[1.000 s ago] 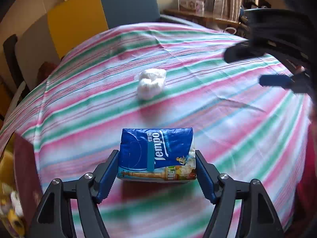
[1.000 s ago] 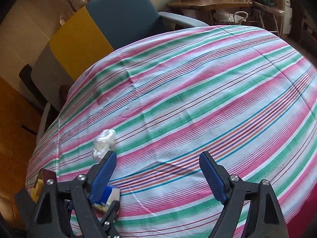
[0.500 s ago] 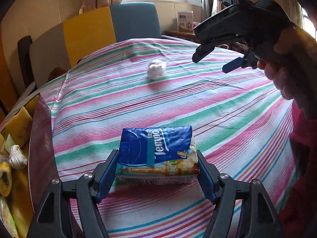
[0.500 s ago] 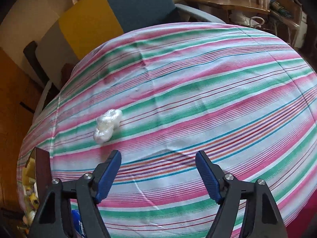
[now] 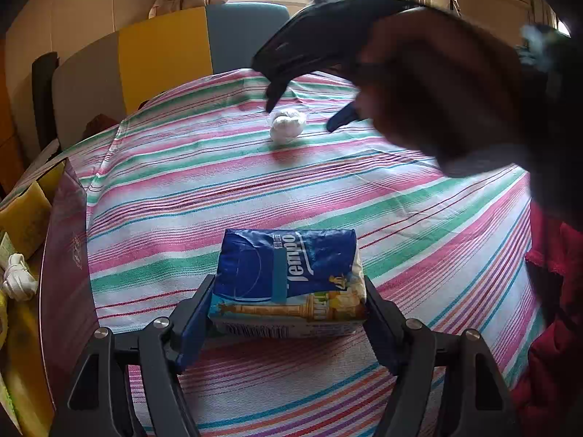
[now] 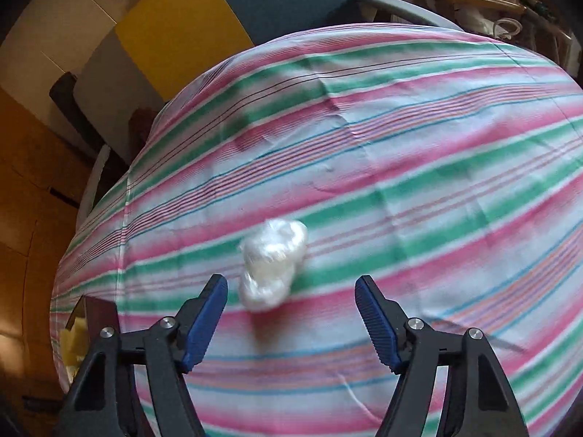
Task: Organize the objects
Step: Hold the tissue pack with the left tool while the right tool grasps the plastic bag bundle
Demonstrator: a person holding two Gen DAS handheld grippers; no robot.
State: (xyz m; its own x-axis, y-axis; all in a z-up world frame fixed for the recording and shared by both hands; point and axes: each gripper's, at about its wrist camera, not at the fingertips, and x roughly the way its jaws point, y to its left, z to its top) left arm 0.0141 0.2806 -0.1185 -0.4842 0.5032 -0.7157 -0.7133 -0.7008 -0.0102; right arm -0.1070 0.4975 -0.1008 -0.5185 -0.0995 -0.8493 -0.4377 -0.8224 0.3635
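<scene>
Tissue pack [image 5: 288, 284]: one, blue, clamped between the pads of the left gripper [image 5: 288, 313], low over the near part of the striped tablecloth [image 5: 400, 218]; not yet stowed. Just left of the pack, at the table's edge: one open box [image 5: 62, 262], already containing yellow items and a white item; exact count not readable. Farther out, toward the table's middle: one white crumpled plastic wad [image 6: 271, 262], lying on the cloth, untouched. Right gripper [image 6: 291, 313]: jaws apart, pads clear of the wad, nothing grasped; jaws narrowed just now, wad partly ahead of them and nearer the left pad. Beyond the table: chairs in yellow, blue and grey. Judged progress: two loose items left, one in hand, one awaiting pickup; placement into the box outstanding for both.
</scene>
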